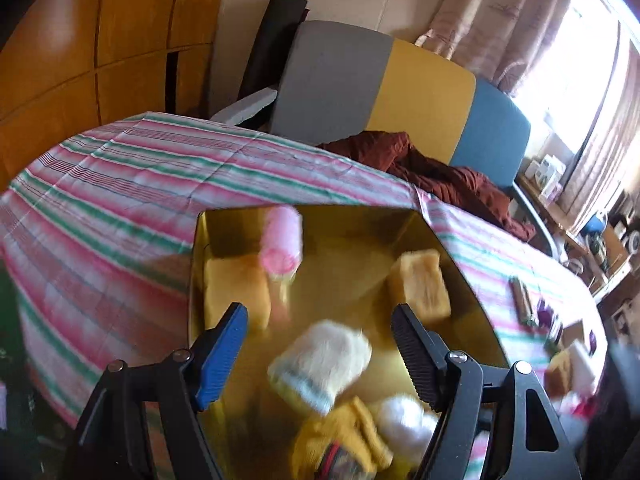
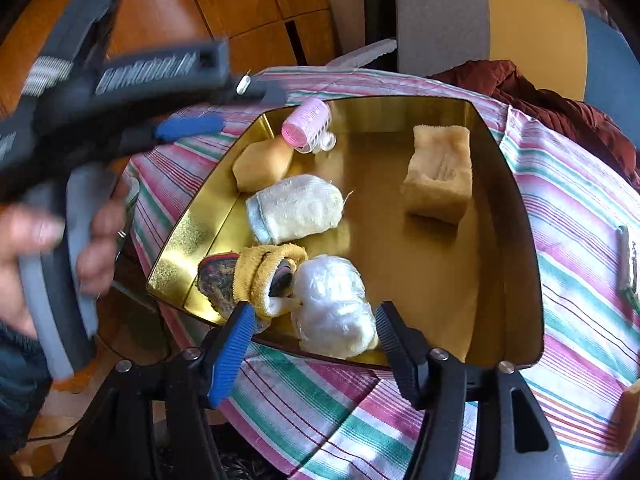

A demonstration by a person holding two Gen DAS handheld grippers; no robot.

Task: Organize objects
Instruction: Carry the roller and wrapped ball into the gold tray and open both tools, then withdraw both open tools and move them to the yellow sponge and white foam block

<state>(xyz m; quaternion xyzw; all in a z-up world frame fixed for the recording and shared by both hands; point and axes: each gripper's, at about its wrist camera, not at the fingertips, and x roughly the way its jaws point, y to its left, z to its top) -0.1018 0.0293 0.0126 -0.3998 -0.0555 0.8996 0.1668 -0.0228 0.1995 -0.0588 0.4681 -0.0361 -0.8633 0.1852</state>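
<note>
While both grippers gape, socks fill the gold tray [image 2: 516,216] (striped cloth beneath).

We see a gold tray [image 2: 516,216] on the striped table [image 2: 580,208], holding sponges, rolled socks and a pink hair roller [image 2: 306,125]. Our right gripper [image 2: 316,332] hangs over its near edge, jaws apart around a white bundle [image 2: 332,304].

Both hand-held grippers, left [image 1: 318,356] and right [image 2: 316,344], open, empty.

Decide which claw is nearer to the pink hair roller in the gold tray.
Left. The left claw hovers over the tray's middle, the pink hair roller just ahead. The right claw sits at the tray's near edge.
</note>
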